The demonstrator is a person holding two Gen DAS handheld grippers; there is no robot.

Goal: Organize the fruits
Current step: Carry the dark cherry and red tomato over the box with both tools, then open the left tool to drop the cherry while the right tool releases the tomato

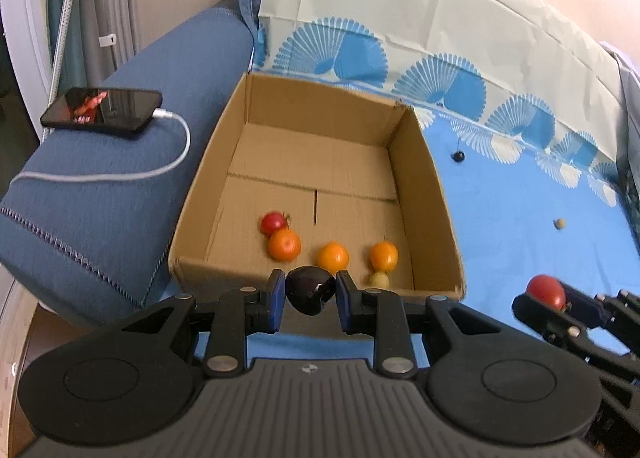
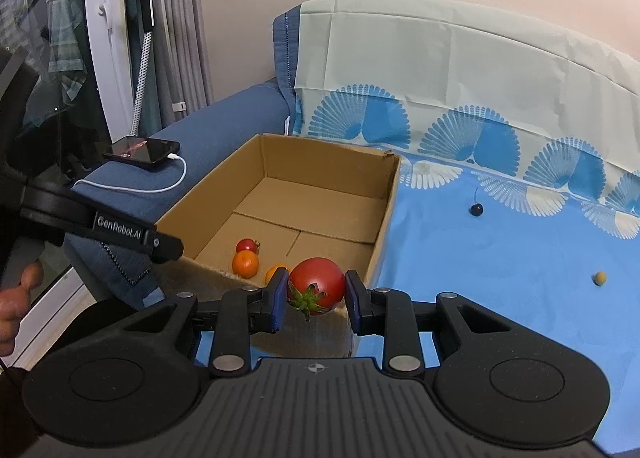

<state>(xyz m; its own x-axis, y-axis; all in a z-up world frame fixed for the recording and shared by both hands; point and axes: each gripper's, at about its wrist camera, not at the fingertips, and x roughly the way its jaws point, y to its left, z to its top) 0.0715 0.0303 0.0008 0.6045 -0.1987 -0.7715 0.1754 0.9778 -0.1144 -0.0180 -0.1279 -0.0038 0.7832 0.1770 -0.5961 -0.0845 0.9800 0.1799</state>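
An open cardboard box (image 1: 428,185) (image 2: 384,209) stands on the blue cloth. In it lie a small red fruit (image 1: 273,222) (image 2: 246,246), three oranges (image 1: 284,245) (image 1: 333,257) (image 1: 383,255) and a pale yellow fruit (image 1: 378,280). My left gripper (image 1: 310,292) is shut on a dark purple fruit (image 1: 310,290) just over the box's near wall. My right gripper (image 2: 317,290) is shut on a red tomato (image 2: 318,282) with a green stem, held at the box's near right corner; the tomato also shows in the left wrist view (image 1: 546,290).
A dark cherry (image 1: 457,156) (image 2: 476,209) and a small tan fruit (image 1: 559,223) (image 2: 599,278) lie on the blue cloth right of the box. A phone (image 1: 102,111) (image 2: 142,151) with a white cable rests on the blue sofa arm at left.
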